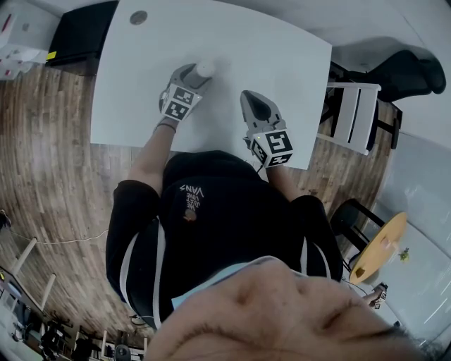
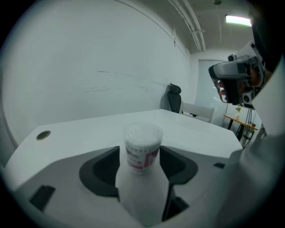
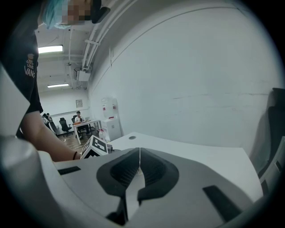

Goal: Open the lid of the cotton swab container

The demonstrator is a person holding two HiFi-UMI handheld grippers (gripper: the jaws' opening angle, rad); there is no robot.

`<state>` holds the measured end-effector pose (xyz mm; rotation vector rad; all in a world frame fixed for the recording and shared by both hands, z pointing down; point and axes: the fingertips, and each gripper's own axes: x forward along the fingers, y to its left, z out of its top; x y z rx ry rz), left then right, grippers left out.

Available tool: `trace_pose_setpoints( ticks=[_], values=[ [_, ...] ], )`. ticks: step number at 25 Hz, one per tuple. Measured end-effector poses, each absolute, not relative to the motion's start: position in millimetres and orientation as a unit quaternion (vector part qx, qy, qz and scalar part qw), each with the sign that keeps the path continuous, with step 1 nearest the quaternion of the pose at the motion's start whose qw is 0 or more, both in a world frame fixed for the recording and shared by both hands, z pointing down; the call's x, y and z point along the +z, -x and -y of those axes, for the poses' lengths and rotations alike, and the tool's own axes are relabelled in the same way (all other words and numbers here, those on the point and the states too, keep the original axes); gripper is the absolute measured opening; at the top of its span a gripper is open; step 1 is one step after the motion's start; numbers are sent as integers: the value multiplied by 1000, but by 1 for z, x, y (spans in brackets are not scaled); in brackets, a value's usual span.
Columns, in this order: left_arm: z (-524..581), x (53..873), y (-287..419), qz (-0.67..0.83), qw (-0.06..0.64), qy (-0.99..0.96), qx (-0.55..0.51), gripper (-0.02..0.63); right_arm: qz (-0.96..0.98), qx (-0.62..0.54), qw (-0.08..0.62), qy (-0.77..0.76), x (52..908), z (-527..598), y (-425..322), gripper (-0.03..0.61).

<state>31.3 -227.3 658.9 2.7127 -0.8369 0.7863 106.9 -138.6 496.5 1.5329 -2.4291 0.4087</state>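
The cotton swab container (image 2: 142, 149) is a small clear round tub with a white top and a pink-red label. It stands upright on the white table (image 1: 282, 63). In the head view the cotton swab container (image 1: 204, 69) shows at the tip of my left gripper (image 1: 195, 76). My left gripper (image 2: 140, 156) is open, its dark pads either side of the tub with narrow gaps. My right gripper (image 1: 252, 100) rests to the right, apart from the tub. In its own view the right gripper (image 3: 139, 162) is shut with nothing between its jaws.
A round cable grommet (image 1: 139, 17) sits near the table's far left corner. Chairs (image 1: 356, 113) stand off the table's right side, and a round wooden table (image 1: 377, 247) is on the floor further right. The left gripper's marker cube (image 3: 95, 147) shows in the right gripper view.
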Motion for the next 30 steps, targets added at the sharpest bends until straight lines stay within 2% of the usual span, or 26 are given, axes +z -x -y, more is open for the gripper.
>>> trace_pose_setpoints(
  ticks=[30],
  values=[
    [232, 660, -33, 280, 82, -904, 312, 258, 834, 137, 113, -522, 492, 147, -113, 13]
  ],
)
